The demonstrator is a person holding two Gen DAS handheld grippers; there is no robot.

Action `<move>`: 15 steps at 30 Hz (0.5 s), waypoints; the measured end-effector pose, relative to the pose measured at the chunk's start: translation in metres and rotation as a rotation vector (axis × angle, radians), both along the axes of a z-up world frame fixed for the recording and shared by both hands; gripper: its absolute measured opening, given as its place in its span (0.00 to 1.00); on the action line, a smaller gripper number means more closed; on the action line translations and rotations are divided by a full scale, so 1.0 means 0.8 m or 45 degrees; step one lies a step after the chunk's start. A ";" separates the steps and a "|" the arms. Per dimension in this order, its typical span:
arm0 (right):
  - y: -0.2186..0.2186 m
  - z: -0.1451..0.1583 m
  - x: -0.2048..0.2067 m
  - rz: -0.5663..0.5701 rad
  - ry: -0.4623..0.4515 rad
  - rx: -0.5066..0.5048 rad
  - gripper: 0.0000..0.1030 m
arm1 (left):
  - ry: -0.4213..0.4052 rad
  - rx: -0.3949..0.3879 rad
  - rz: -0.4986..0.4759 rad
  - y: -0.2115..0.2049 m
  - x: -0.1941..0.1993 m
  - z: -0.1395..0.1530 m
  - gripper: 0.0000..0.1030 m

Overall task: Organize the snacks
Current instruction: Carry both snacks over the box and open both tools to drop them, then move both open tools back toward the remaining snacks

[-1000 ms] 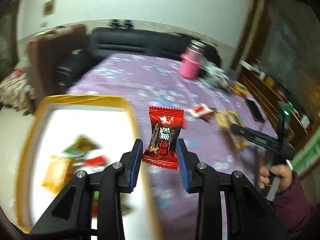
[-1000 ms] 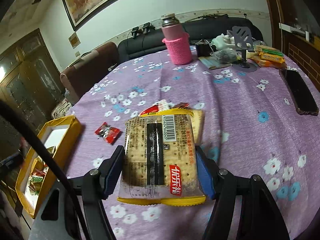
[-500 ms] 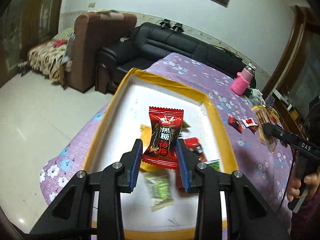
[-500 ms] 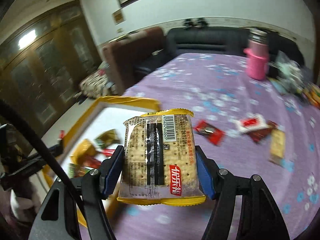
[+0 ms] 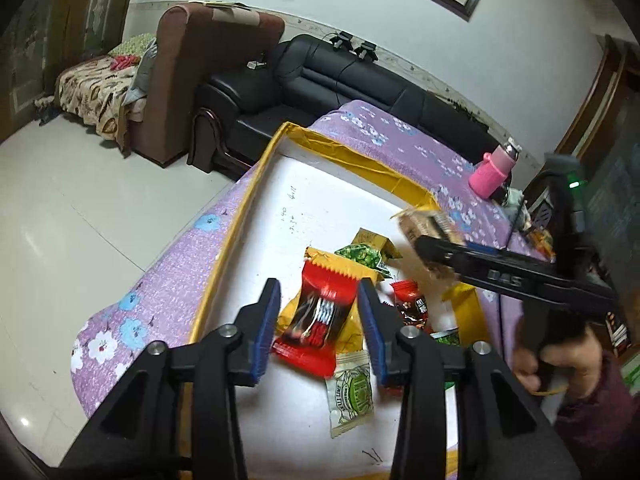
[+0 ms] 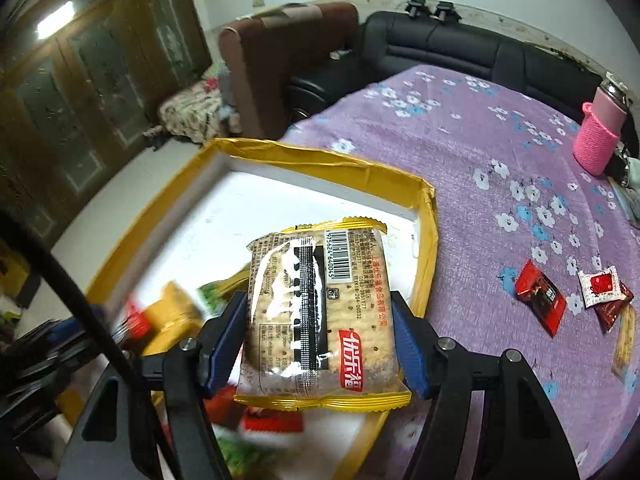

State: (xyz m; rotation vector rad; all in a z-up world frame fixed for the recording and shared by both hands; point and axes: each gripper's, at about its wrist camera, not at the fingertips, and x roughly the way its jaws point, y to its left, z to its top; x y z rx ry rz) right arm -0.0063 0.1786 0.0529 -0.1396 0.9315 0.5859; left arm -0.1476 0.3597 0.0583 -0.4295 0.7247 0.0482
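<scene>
Left gripper (image 5: 320, 320) jaws just spread apart over the yellow-rimmed box (image 5: 256, 200); red candy packet (image 5: 318, 318) blurred between the pads, released, dropping among wrappers near the box's near edge. Right gripper (image 6: 318, 338) clamped on cracker packet (image 6: 320, 312), now above the box's far right corner, next for release.
</scene>
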 end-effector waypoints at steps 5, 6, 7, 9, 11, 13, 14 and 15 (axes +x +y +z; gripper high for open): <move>0.001 -0.005 0.009 -0.022 0.016 0.023 0.66 | -0.049 -0.070 0.042 0.007 -0.019 0.009 0.60; -0.002 -0.004 0.008 -0.033 0.012 0.039 0.66 | -0.055 -0.081 0.047 0.007 -0.020 0.012 0.68; -0.005 0.001 0.005 -0.038 0.006 0.065 0.66 | -0.061 -0.095 0.053 0.007 -0.022 0.015 0.72; -0.013 0.010 0.002 -0.040 0.000 0.111 0.66 | -0.074 -0.122 0.059 0.004 -0.026 0.021 0.85; -0.023 0.025 -0.006 -0.042 -0.032 0.138 0.66 | -0.087 -0.143 0.038 -0.004 -0.029 0.026 0.88; -0.035 0.037 -0.013 -0.046 -0.074 0.150 0.67 | -0.092 -0.143 0.014 -0.017 -0.029 0.032 0.91; -0.044 0.043 -0.018 -0.056 -0.095 0.154 0.67 | -0.097 -0.135 0.003 -0.023 -0.030 0.035 0.92; -0.056 0.048 -0.022 -0.069 -0.109 0.164 0.67 | -0.098 -0.124 -0.010 -0.030 -0.031 0.037 0.92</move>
